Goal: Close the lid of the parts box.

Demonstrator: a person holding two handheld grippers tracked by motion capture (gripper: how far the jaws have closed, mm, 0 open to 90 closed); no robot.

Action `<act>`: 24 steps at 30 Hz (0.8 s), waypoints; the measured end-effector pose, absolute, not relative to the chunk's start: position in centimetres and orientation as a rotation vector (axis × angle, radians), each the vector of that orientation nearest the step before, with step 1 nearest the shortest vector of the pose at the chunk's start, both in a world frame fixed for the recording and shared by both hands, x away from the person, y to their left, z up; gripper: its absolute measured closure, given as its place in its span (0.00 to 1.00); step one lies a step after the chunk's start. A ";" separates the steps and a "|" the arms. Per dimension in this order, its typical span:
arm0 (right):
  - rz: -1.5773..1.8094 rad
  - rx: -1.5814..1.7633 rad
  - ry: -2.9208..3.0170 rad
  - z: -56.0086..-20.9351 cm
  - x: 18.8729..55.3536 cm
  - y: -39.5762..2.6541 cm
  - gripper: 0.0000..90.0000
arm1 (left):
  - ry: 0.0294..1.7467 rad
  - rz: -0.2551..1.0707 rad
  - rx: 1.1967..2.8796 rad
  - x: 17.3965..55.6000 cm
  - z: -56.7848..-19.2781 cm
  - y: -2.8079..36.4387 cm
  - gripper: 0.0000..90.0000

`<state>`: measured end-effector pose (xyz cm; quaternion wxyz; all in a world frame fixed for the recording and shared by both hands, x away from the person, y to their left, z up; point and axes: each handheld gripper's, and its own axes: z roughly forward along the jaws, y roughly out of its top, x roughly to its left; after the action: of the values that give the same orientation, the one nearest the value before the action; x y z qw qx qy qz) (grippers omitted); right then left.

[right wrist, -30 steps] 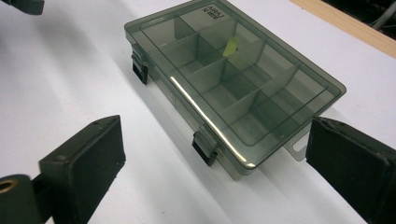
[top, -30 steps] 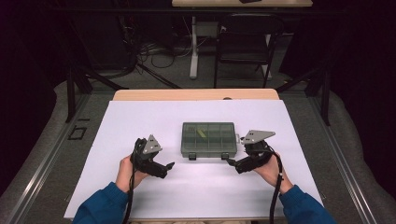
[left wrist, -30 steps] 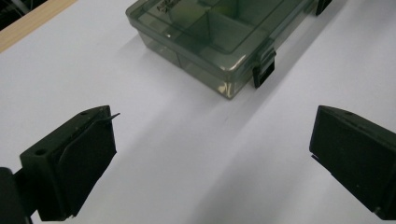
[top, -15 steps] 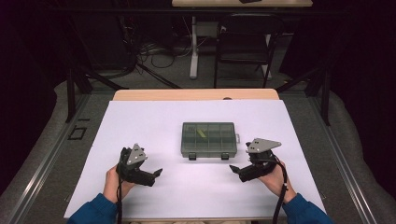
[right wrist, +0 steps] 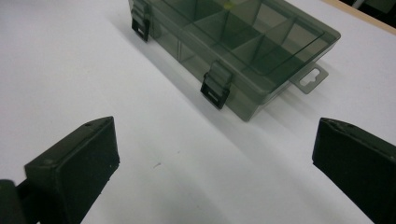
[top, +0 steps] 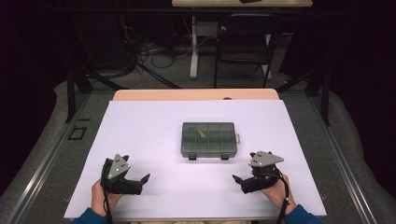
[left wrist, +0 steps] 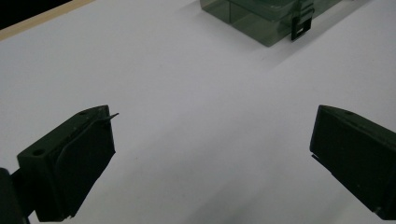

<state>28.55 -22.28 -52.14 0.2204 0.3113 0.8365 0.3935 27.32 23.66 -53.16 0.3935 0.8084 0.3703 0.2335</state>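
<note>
Counter [top: 154,126], white-covered. Compartment box [top: 208,139], smoky clear plastic, lid latched, mid-counter, slightly toward the far edge. Left claw [top: 140,181], near the front-left corner, released, nothing held. Right claw [top: 239,181], near the front-right corner, released, nothing held.

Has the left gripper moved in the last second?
Yes. The left gripper has drawn back toward the person and to the left, farther from the box, which has stayed put.

White-covered tabletop [top: 154,126], bare wooden strip along its far edge, closed smoky translucent compartment box [top: 208,139] lying flat near the middle, two black latches on its near side, hang tab at right
</note>
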 end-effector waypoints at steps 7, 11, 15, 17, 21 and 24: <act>1.096 0.866 2.284 -52.6 27.5 -22.5 0.00 | 0.960 0.603 2.049 26.1 -54.5 24.3 0.00; 1.097 0.864 2.262 -53.0 27.0 -22.5 0.00 | 0.969 0.623 2.023 25.6 -54.5 24.7 0.00; 1.107 0.877 2.245 -53.2 26.4 -22.8 0.00 | 0.986 0.616 2.009 25.4 -54.8 24.8 0.00; 1.104 0.876 2.239 -53.4 26.2 -23.0 0.00 | 0.981 0.618 2.018 25.4 -54.9 24.7 0.00; 1.096 0.892 2.234 -53.6 25.6 -23.3 0.00 | 0.970 0.617 2.017 25.4 -54.9 24.5 0.00; 1.117 0.898 2.226 -53.9 25.4 -23.5 0.00 | 0.967 0.615 2.014 25.4 -55.0 24.5 0.00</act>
<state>25.43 -23.52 -53.92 0.2444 0.3288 0.8153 0.4092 25.43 24.55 -54.97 0.4003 0.7964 0.3824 0.2433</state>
